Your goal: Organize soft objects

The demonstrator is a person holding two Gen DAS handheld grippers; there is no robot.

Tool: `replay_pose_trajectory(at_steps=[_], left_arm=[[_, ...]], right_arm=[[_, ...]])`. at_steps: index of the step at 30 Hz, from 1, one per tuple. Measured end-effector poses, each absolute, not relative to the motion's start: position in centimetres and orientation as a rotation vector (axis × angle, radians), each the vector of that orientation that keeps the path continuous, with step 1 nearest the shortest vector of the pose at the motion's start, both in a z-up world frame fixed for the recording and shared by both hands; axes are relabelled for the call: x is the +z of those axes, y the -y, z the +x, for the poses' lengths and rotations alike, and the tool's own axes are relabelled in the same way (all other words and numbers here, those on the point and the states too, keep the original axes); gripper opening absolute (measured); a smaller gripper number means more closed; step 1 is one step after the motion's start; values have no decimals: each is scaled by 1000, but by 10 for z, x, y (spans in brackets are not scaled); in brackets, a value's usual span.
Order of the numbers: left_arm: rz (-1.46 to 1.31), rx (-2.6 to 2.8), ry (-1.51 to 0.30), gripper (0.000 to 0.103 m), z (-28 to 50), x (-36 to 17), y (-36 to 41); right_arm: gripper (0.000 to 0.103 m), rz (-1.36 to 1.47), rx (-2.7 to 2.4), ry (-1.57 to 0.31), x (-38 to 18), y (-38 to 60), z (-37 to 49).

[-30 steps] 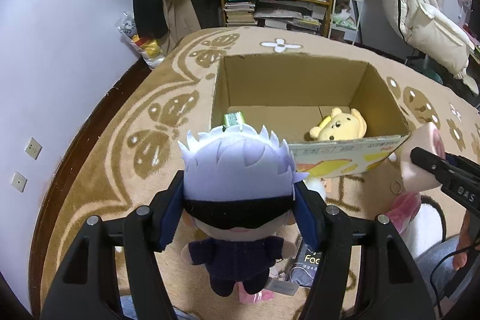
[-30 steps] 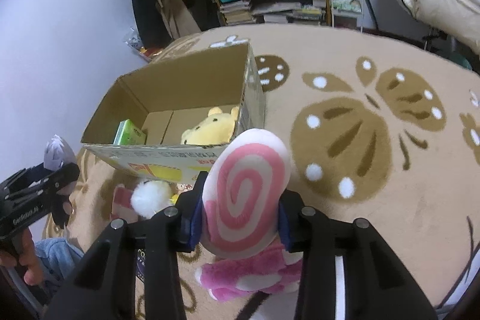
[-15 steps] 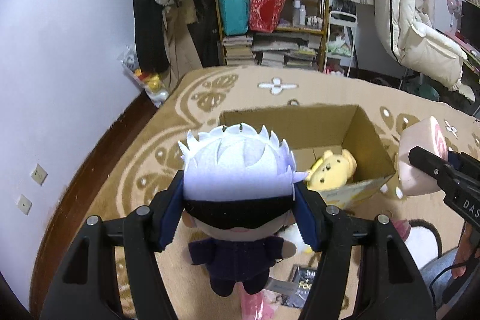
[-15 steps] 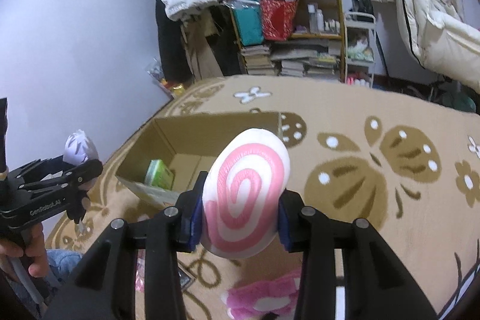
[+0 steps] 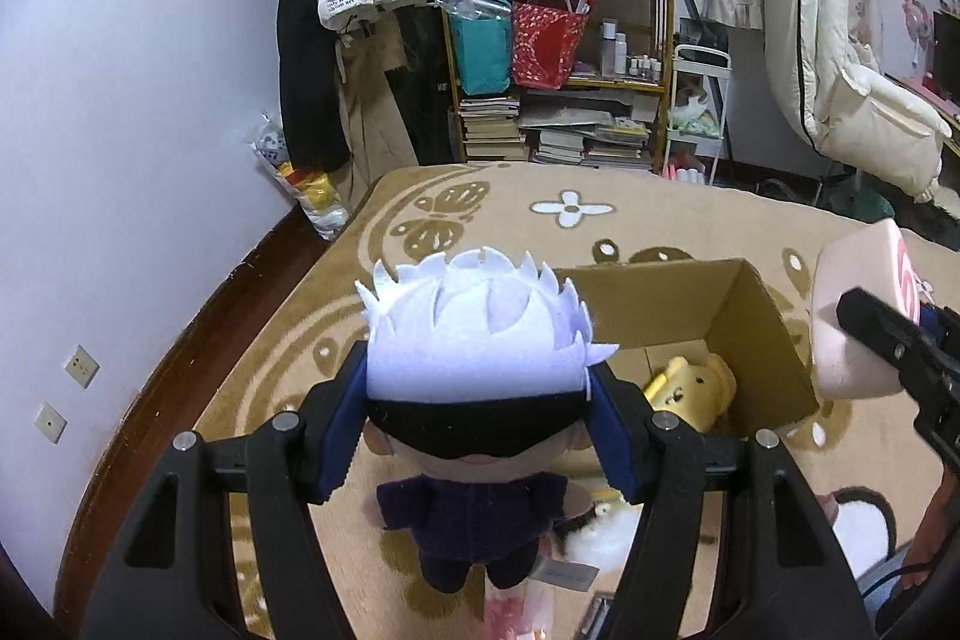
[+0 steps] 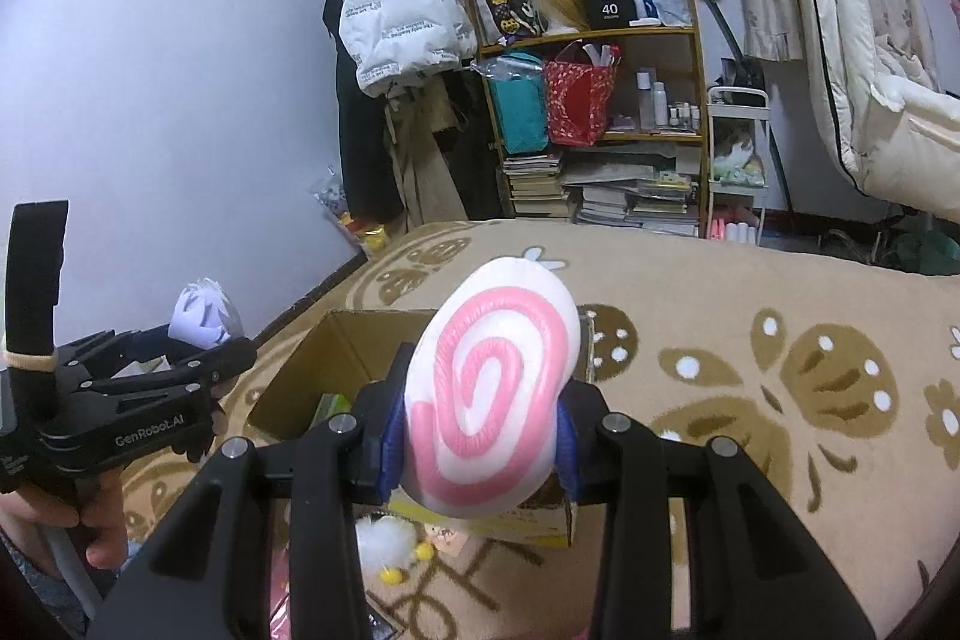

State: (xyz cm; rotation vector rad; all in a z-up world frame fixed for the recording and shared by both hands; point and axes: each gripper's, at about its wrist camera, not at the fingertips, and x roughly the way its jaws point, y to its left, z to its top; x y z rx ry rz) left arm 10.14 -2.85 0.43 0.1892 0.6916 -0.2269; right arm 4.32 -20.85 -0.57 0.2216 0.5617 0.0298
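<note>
Cardboard box (image 5: 750,334) on the rug already holds a yellow bear plush (image 5: 696,388). Left tongs (image 5: 477,421) pinch the white-haired doll (image 5: 474,340), right tongs (image 6: 477,436) pinch the pink swirl plush (image 6: 492,400), both raised near the box; white and pink plushies remain on the rug.

"GenRobot.AI" on left gripper (image 6: 213,361); "40" on black box (image 6: 609,3)

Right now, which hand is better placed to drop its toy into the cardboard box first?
Probably the right: its tongs hold the pink swirl plush before the cardboard box. The left tongs' doll hangs beside it.
</note>
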Motion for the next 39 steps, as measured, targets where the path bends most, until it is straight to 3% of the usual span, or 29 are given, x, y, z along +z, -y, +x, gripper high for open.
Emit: replay_pose_trajectory(at_steps=[39], left_arm=[[231, -158, -706, 68, 145, -38, 53]], right_arm=[[51, 233, 55, -652, -52, 212, 80]])
